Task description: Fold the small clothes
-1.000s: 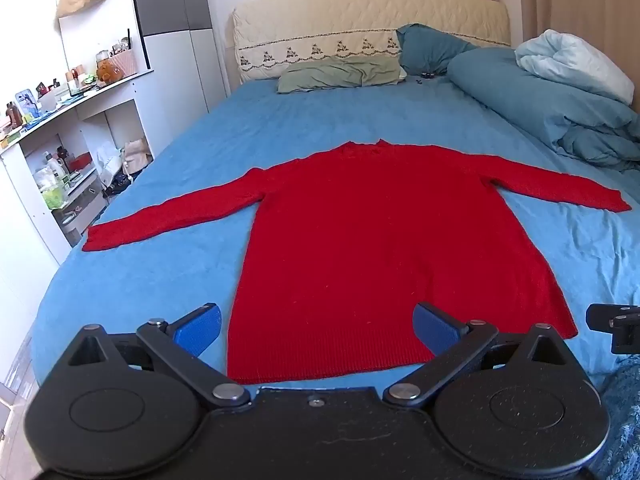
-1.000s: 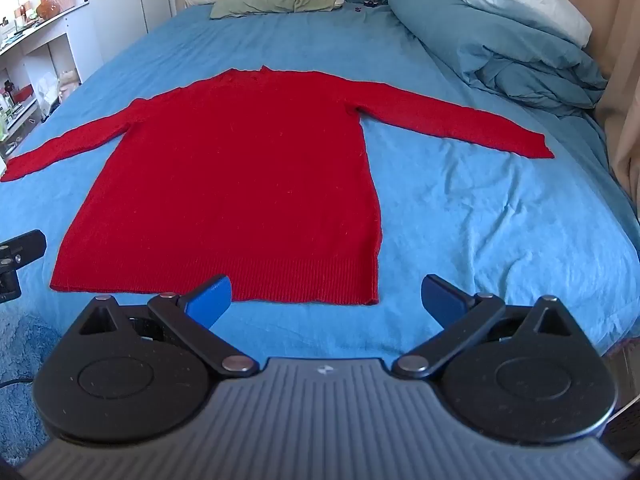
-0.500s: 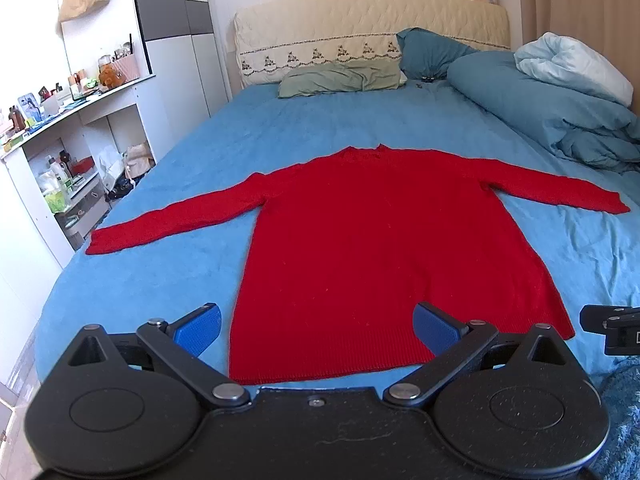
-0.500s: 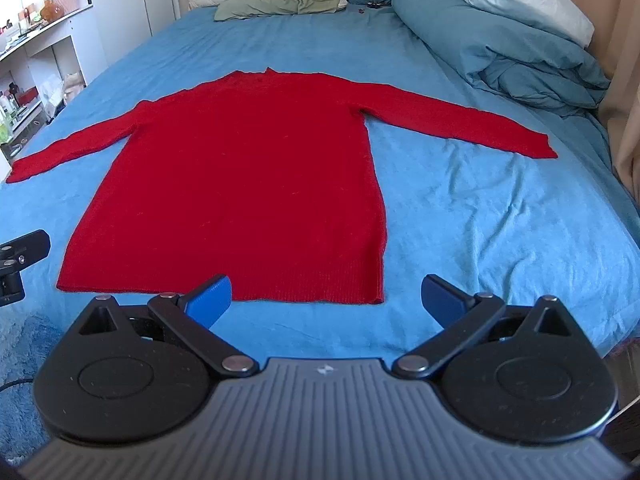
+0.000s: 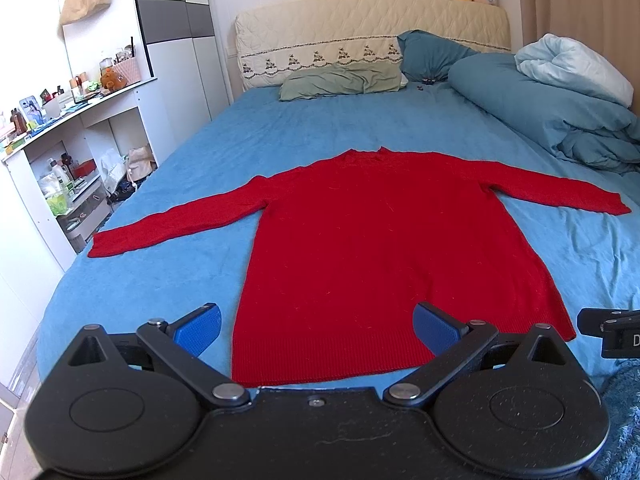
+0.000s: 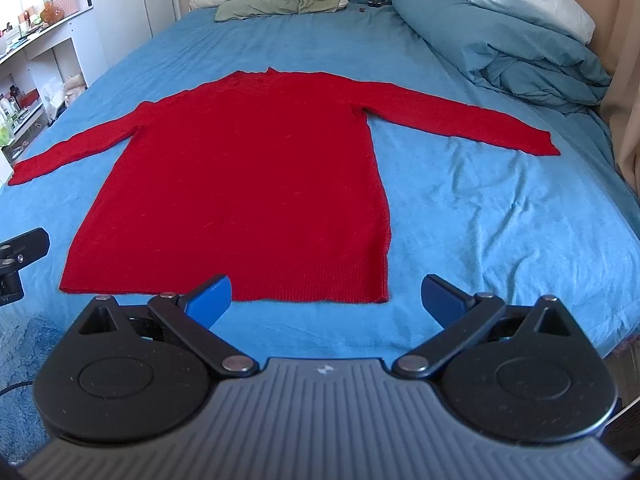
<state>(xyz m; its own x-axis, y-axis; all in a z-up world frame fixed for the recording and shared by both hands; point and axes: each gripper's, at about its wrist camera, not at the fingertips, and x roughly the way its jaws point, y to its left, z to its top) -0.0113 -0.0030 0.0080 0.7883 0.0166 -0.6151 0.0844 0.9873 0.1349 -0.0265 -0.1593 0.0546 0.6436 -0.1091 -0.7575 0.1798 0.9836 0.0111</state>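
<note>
The left gripper [image 5: 316, 330] sits at the bottom of its frame, blue fingers [image 5: 198, 328] spread wide, holding nothing. The right gripper [image 6: 326, 300] sits likewise at the bottom of its frame, its fingers [image 6: 442, 298] equally wide apart and empty.

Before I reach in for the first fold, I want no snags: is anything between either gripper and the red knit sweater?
Nothing visible. The red knit sweater lies flat on the blue bedsheet, with both the left gripper and right gripper open at its hem.
</note>
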